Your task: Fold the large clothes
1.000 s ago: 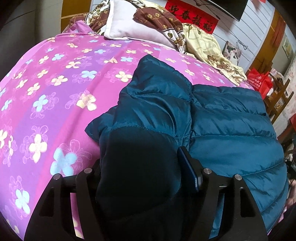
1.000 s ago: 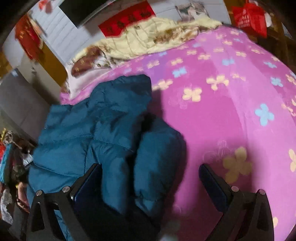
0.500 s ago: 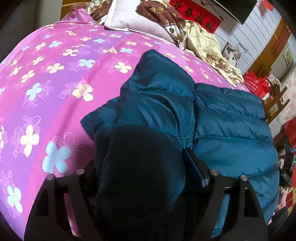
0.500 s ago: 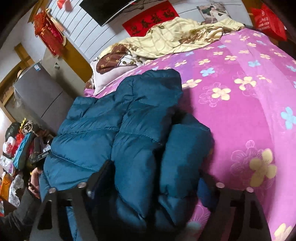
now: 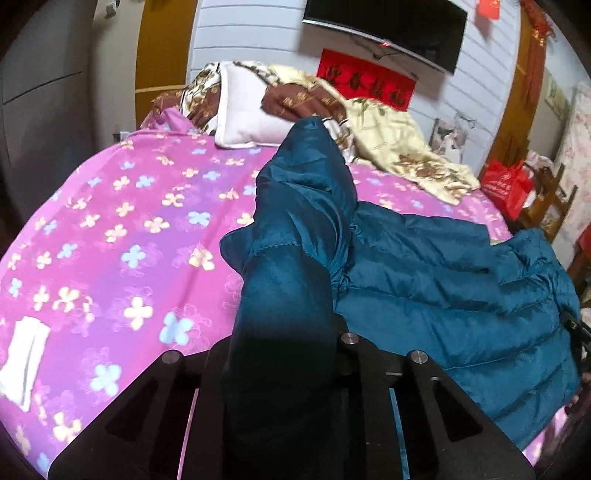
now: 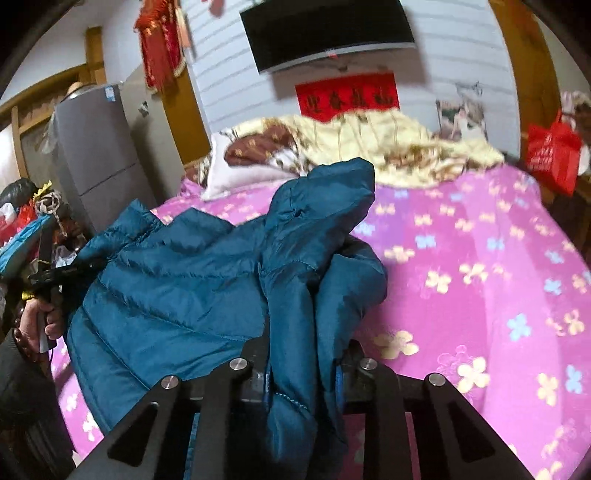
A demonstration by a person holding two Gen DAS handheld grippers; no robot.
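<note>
Both claws clamped on jacket (image 5: 424, 295), on bed (image 5: 110, 221).
Left gripper (image 5: 284, 343), right gripper (image 6: 303, 365), jaws just closing on padded folds; soft, light, slippery; best gripped at seams.

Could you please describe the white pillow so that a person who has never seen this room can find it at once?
Start from the bed with the pink flowered sheet and look to its far end, below the black screen on the wall. There the white pillow leans among the bedding. It is plain and pale, while the quilt beside it is patterned brown and yellow.
</note>
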